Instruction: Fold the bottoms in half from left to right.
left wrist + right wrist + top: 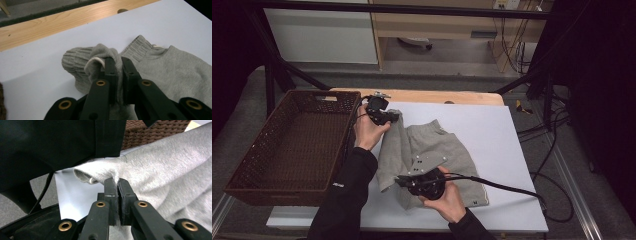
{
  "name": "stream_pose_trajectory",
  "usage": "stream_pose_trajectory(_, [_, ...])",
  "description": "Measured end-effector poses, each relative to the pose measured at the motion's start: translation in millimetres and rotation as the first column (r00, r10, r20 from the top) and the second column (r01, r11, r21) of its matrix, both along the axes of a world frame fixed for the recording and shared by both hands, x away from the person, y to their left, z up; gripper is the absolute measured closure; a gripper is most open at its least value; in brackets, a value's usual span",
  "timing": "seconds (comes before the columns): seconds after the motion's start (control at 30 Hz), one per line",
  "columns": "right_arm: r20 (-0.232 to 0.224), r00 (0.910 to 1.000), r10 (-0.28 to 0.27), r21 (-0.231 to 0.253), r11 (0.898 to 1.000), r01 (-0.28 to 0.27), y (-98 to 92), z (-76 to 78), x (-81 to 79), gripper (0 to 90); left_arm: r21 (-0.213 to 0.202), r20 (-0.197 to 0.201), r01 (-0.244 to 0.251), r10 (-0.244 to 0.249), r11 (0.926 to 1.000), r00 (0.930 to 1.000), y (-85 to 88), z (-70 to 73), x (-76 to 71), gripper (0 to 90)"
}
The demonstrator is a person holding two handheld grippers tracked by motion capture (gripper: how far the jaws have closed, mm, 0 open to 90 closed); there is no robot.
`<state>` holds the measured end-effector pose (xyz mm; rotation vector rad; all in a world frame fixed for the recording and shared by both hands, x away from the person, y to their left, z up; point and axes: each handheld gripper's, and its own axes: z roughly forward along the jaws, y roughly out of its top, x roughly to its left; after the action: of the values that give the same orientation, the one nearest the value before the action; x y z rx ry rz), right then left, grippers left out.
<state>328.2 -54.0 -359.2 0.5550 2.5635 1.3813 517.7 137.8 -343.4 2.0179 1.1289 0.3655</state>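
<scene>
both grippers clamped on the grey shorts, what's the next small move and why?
Probably carry the lifted edge across to finish the fold. The left gripper pinches the waistband of the grey shorts, the right gripper pinches a hem, and the left side is already bunched over itself. The basket waits beside it.

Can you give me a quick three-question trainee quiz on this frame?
1. True or false: both claws are shut on the shorts.
2. Which end of the shorts does the left claw grip: A waistband, B leg hem?
3. What stands left of the white mat?

Key: 1 true, the right claw too; 2 A; 3 the basket.
</scene>
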Motion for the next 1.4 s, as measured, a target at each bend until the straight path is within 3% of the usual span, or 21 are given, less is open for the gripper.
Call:
stream_pose_trajectory(0.27, [0.004, 0.9996, -0.029, 0.014, 0.999, 0.029, -19.9, -1.0, -3.6, 87.2, -0.012, 0.006, 0.018, -0.018, 0.9998, 0.9998, -16.9, -6.7, 2.3, 84.6])
stream_pose_trajectory(0.87, [-0.014, 0.9932, -0.115, 0.027, 0.993, 0.116, -69.1, -9.5, -9.8, 87.2, 0.016, 0.017, 0.075, -0.075, 0.9970, 0.9970, -57.3, -18.8, 4.9, 84.5])
stream_pose_trajectory(1.4, [-0.042, 0.9829, -0.180, 0.031, 0.983, 0.181, -106.7, -15.8, -14.4, 87.1, 0.031, -0.030, 0.110, -0.109, 0.9935, 0.9936, -86.8, -28.8, 6.6, 84.3])
